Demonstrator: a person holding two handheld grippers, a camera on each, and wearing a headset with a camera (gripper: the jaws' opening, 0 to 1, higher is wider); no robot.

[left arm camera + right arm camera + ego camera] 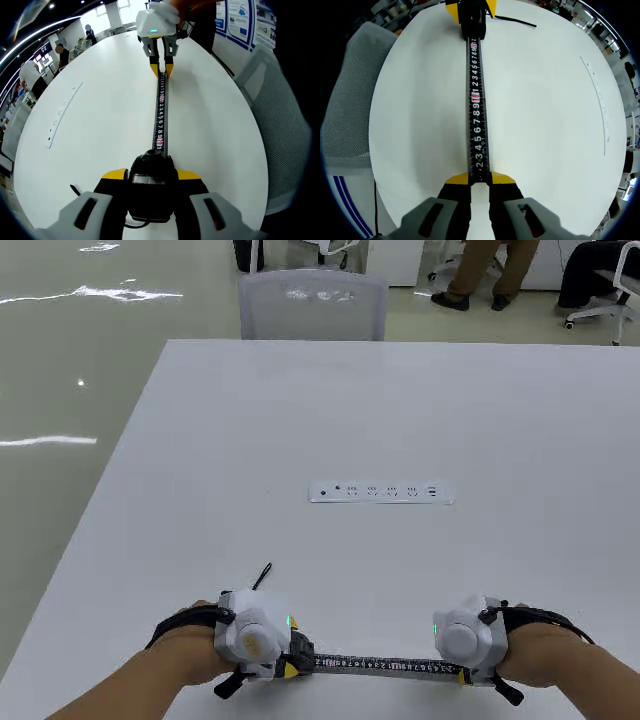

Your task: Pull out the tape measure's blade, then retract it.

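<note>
I have my left tongs (152, 175) clamped round the black tape measure case (152, 195) near my edge of the white surface (100, 110), my right tongs (479, 179) pinching the blade (475, 100) at its tip, blade stretched straight between them, just over the surface

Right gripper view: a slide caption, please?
The right gripper pinches the end of the tape measure's blade, stretched across the white table from its black case.
</note>
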